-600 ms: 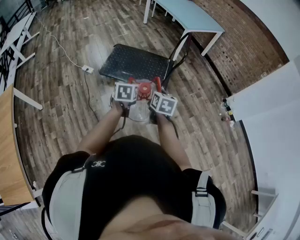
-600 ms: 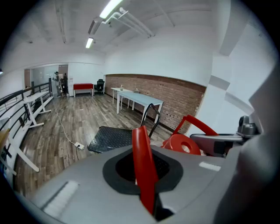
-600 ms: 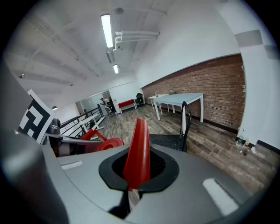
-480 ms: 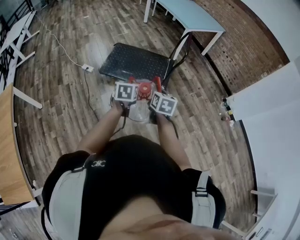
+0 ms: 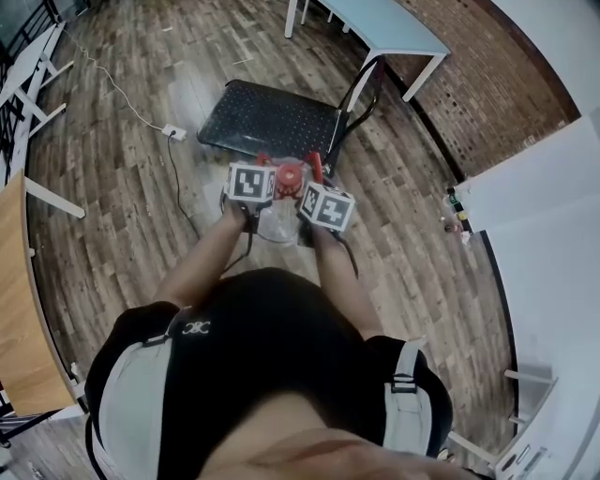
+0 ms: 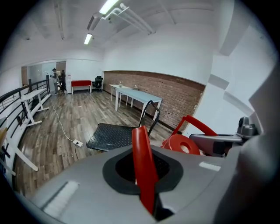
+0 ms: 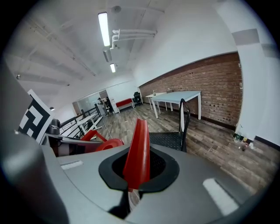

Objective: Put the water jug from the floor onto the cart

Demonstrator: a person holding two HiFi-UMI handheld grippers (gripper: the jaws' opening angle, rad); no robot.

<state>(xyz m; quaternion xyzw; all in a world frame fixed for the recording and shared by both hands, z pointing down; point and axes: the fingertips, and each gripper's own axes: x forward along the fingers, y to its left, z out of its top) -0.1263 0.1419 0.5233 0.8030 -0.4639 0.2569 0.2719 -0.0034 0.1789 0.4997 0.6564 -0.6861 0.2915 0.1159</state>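
Observation:
A clear water jug [image 5: 278, 219] with a red cap [image 5: 289, 176] is between my two grippers, just short of the near end of the black platform cart [image 5: 267, 120]. My left gripper [image 5: 251, 185] is shut on the jug's left red handle [image 6: 144, 170]. My right gripper [image 5: 326, 207] is shut on the right red handle [image 7: 138, 153]. The red cap [image 6: 180, 143] shows beside each held handle. I cannot tell whether the jug rests on the floor. The cart's upright push handle [image 5: 361, 94] stands just beyond the right gripper.
A white power strip [image 5: 172, 132] with its cable lies on the wood floor left of the cart. A light blue table [image 5: 375, 23] stands beyond the cart. A wooden desk [image 5: 14, 281] is at the far left. Small bottles [image 5: 455, 220] stand by the white wall at the right.
The floor and cart have slid slightly upward in the head view. Both grippers and the jug keep their places and their grip.

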